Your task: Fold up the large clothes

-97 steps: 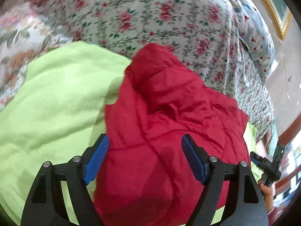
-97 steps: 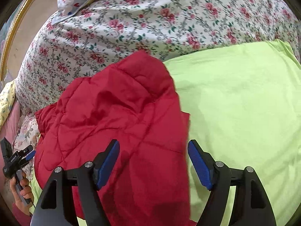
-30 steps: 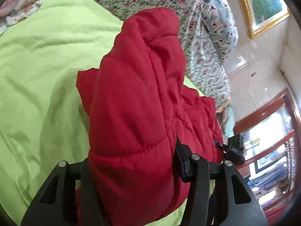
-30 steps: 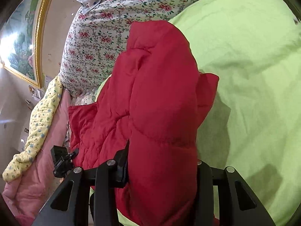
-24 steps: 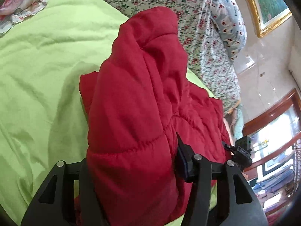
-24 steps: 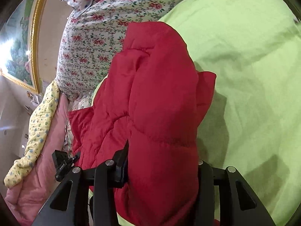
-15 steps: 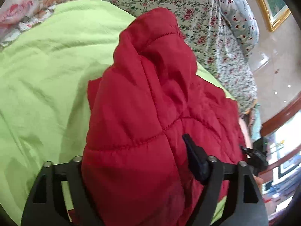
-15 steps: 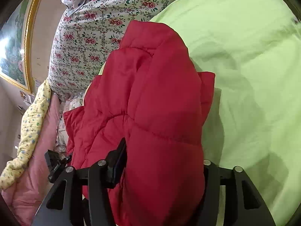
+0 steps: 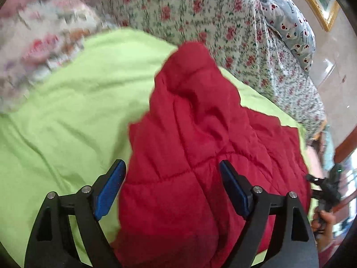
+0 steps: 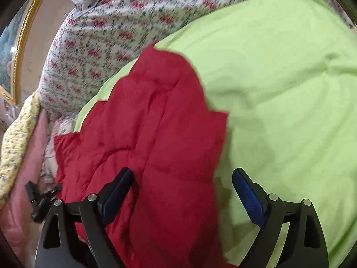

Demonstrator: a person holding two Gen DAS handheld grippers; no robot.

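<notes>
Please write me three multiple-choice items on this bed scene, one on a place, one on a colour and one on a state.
1. Where does the red quilted jacket lie?
A. On the lime-green blanket
B. On a wooden floor
C. On a chair

2. What colour are the pads of the left tongs?
A. Yellow
B. Blue
C. White

3. How do the right tongs stand?
A. Clamped on the floral sheet
B. Shut with nothing in them
C. Jaws spread and opening, pads off the jacket

Answers:
1 A: green blanket shows around the jacket in both views.
2 B: a blue pad faces inward on each finger.
3 C: in the right wrist view a gap shows between each blue pad and the red cloth lying between them.
</notes>
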